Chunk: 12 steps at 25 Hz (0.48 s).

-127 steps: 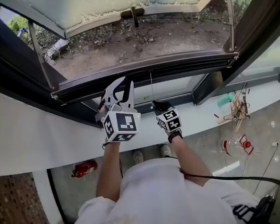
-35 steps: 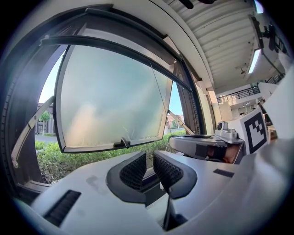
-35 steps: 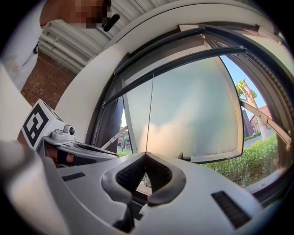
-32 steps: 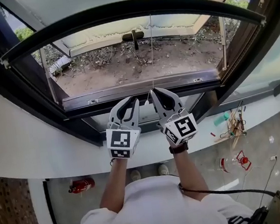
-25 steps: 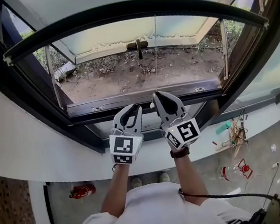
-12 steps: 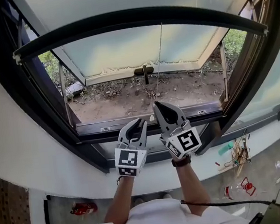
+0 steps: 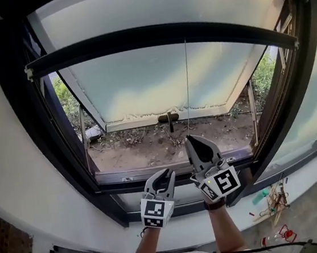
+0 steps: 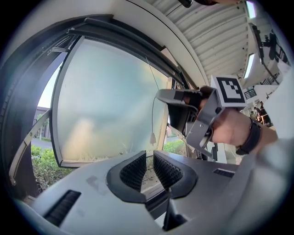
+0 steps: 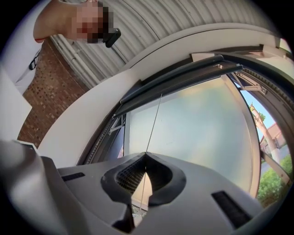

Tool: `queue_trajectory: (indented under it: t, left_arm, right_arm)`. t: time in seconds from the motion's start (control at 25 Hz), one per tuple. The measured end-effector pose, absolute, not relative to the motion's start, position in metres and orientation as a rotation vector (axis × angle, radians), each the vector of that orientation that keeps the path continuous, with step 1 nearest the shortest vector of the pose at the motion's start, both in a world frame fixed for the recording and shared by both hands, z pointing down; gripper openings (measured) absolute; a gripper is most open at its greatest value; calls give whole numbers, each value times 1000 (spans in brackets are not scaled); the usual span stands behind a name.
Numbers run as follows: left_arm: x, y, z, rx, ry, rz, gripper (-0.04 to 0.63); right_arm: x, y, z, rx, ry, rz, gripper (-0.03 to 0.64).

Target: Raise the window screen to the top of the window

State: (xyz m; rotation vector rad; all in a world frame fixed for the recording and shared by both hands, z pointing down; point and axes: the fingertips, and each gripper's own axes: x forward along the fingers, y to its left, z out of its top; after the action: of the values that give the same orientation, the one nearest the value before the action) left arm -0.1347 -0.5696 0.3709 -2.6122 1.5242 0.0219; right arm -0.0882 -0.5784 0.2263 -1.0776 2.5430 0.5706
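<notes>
The head view looks from above the person out through the window pane (image 7: 153,83), with the left gripper (image 7: 166,176) and right gripper (image 7: 190,140) low in frame. Each gripper view sits close behind its own jaws. The left faces the pane, and the right tilts upward along the cord (image 9: 154,124). All three share the pane.

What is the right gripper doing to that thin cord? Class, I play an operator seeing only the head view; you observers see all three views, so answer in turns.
Observer: In the right gripper view, the right gripper is shut on the pull cord, which runs up to the screen's bottom bar.
Operator: And the left one?
Observer: The left gripper has its jaws slightly apart, nothing between them.
Operator: Where does the cord end?
Observer: In the left gripper view, its bell-shaped pull hangs free below the right gripper.
</notes>
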Motion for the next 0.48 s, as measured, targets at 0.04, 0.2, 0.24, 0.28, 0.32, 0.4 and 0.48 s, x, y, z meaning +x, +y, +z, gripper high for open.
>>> queue_trajectory:
  t: [0.04,0.2,0.24,0.28,0.32,0.4,0.48]
  left_arm:
    - [-133,-569,372,-2619,1522,18,49]
    - [-133,-566,372,-2611,1529,15,49]
    - [-133,-566,371,-2608,1529,17,49]
    - [-133,-566,370,-2609,1527,16,49]
    - [-133,-566,370,-2611,1524,13,49]
    - [-133,-565,372,-2616,1522,7,49]
    - [-135,-564,375,-2607,1536,8,49]
  right_arm:
    - [-86,-575,218,-1072,2531,585,3]
    - [-81,-563,180,-1056,2483,663,3]
    - [-80,-562,171,-1053,2469,682,3]
    - [-79,-561,161,-1047,2453,698,3]
    - [-78,-560,151,-1038,2436,708,3]
    - [-75,-556,132,-1011,2404,724,3]
    - [-75,-548,115,-968,2385,746,3]
